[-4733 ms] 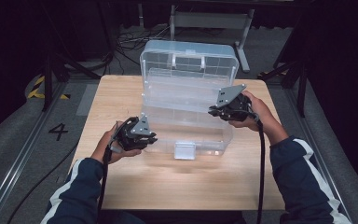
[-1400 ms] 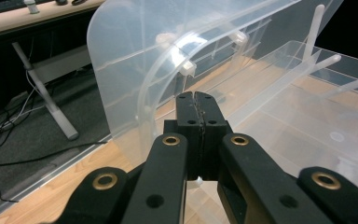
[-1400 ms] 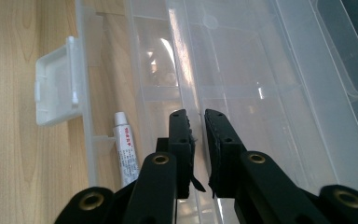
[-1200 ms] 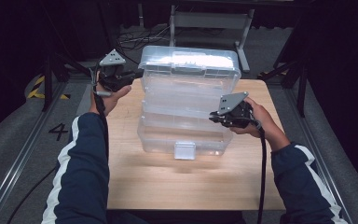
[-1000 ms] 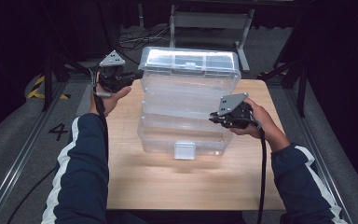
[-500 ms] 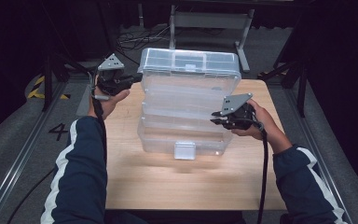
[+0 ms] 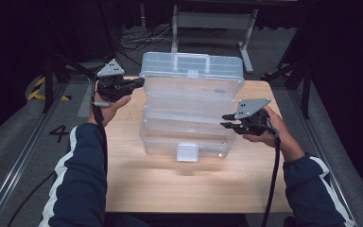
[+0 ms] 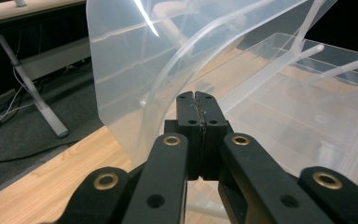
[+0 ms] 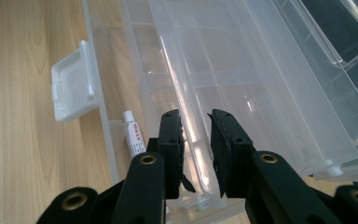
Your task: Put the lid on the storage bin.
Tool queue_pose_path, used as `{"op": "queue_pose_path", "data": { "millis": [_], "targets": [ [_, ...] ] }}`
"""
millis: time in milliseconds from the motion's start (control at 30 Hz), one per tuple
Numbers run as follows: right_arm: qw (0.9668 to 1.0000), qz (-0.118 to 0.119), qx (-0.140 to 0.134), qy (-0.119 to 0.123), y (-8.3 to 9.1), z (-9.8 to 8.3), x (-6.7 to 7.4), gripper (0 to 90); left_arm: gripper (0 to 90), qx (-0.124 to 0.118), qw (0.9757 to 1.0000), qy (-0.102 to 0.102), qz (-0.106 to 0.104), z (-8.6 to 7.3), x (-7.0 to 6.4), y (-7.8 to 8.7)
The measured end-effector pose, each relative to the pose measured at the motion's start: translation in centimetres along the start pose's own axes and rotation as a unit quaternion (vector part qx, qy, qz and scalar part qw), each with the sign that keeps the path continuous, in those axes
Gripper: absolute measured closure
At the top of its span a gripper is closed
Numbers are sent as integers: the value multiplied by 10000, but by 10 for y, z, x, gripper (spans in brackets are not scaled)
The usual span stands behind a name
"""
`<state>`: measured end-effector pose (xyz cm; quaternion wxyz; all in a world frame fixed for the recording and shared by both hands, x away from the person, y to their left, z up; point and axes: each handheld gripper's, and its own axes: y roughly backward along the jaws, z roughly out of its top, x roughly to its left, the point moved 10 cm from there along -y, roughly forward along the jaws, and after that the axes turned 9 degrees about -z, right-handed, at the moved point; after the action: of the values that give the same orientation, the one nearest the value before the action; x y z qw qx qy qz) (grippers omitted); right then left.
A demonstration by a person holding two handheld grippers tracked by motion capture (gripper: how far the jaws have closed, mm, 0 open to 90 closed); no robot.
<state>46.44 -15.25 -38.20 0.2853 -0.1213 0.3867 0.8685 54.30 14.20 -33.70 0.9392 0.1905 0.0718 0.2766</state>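
High view shows a clear plastic box (image 7: 189, 118) standing in the middle of the wooden surface (image 7: 179, 184), with its trays fanned open like steps. Its long side runs from left to right, and its white latch (image 7: 187, 152) faces the near edge. The top tray (image 7: 191, 71) is lifted up at the far side. The left tool (image 7: 137, 83) is at the far left corner of that top tray. In the left gripper view its jaws are shut tight, and the thin clear wall of the tray curves right by the tips; I cannot tell if a bit of that wall is pinched between them. The right tool (image 7: 227, 121) is at the right end of the box, lower down, beside a middle tray (image 7: 189, 106). In the right gripper view the right tool has the clear edge of that tray (image 9: 193, 140) standing between its jaws, which have just been opening, so the pads now look a little apart from the plastic. A small white tube (image 9: 134, 138) lies in the bottom part, near the latch. The right tool is nearer to the lower trays, and they lie to its left, so that hand looks best placed to push them in or pull them out along the short way of the box.
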Motion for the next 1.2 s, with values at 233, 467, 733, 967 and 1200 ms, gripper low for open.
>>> {"op": "queue_pose_path", "data": {
  "millis": [233, 467, 733, 967, 1200],
  "targets": [
    [9998, -126, -90, -153, 9, -8, -1, 752, 900, -7, 10000, -22, -67, -5, -6, 1],
    [9990, -223, -192, -351, 18, -15, -5, 753, 900, -1, 9999, -94, -106, -10, -11, 4],
    [9968, -444, -192, -635, 24, -31, -11, 755, 900, 59, 9997, -183, -126, -16, -17, 8],
    [9968, -405, -103, -681, 21, -41, -8, 741, 900, 114, 9996, -221, -151, -20, -21, 9],
    [9937, -532, -9, -987, 19, -56, -15, 689, 900, 285, 9990, -291, -162, -27, -26, 11]
  ]
}}
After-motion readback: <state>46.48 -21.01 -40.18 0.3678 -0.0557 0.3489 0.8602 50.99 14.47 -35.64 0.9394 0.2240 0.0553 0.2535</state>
